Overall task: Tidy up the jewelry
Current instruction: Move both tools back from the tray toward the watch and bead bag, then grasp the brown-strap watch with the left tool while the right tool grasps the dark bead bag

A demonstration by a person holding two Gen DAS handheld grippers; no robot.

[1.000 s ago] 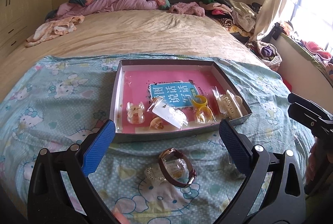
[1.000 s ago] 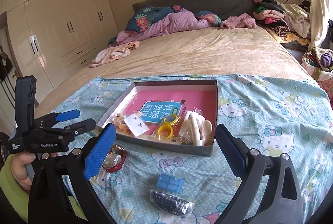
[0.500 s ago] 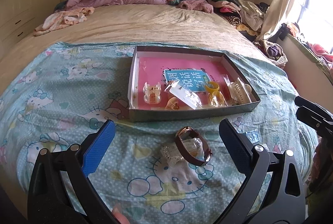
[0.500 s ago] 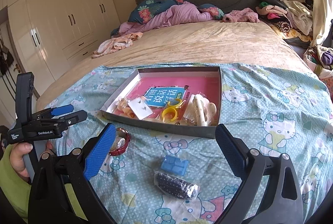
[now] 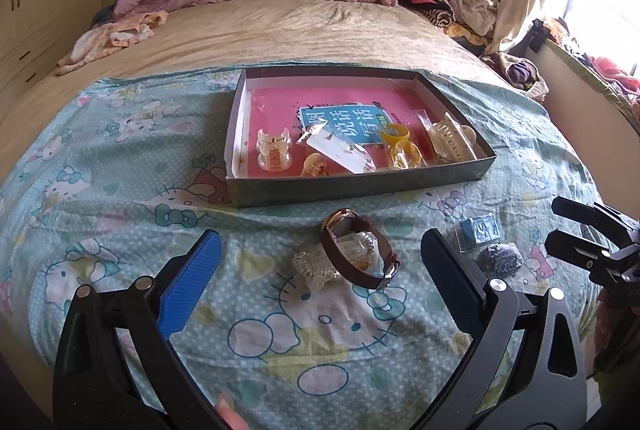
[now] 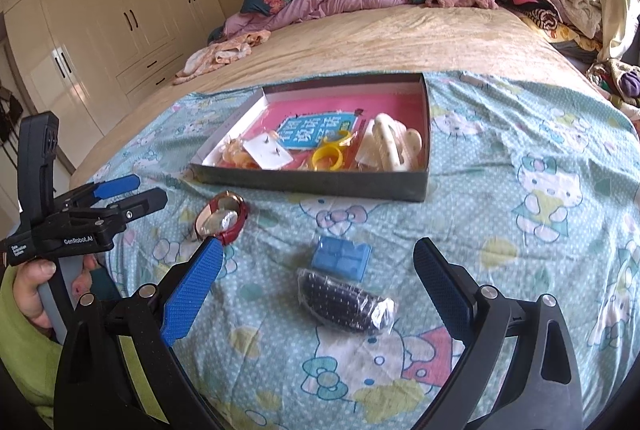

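Both the left gripper (image 5: pixel 320 270) and right gripper (image 6: pixel 318 272) gape wide and empty, near the shallow box (image 5: pixel 360 186), the wristwatch (image 5: pixel 358 254) lying just before it.

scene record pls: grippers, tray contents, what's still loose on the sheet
left gripper: open, empty, over watch
right gripper: open, empty, over blue box
tray: hair claws, yellow rings, earring card
loose: watch, blue box, bagged dark hair clip
surface: cartoon cat bedsheet
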